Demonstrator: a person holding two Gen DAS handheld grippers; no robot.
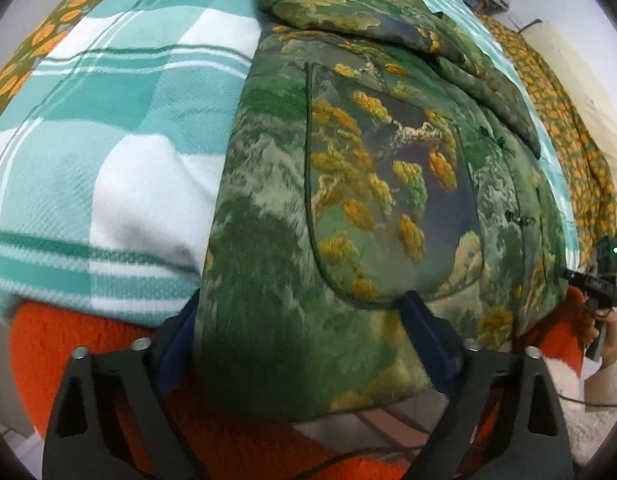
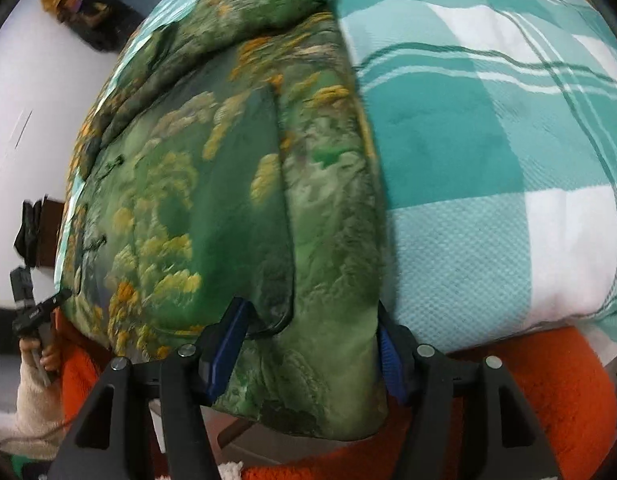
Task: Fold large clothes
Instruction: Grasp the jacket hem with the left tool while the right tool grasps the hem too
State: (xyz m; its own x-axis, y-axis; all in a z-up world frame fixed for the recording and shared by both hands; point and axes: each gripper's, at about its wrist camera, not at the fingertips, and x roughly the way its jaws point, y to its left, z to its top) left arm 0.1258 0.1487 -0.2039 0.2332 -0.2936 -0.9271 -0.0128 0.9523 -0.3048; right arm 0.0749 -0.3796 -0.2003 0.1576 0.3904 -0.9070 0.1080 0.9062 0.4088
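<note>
A padded green jacket with yellow leaf print (image 1: 348,184) lies on a bed, sleeve folded across its top. It also fills the right wrist view (image 2: 228,184). My left gripper (image 1: 304,332) has its blue-padded fingers around the jacket's near left hem corner, with the thick cloth between them. My right gripper (image 2: 308,344) has its fingers around the near right hem corner in the same way. Each gripper shows small at the edge of the other view: the right one (image 1: 600,280), the left one (image 2: 32,312).
A teal and white checked blanket (image 1: 108,120) covers the bed under the jacket. An orange fleece (image 1: 68,344) hangs at the near edge. An orange-flowered green sheet (image 1: 564,120) runs along the far side by a white wall. Dark clothes (image 2: 84,12) lie at the bed's far end.
</note>
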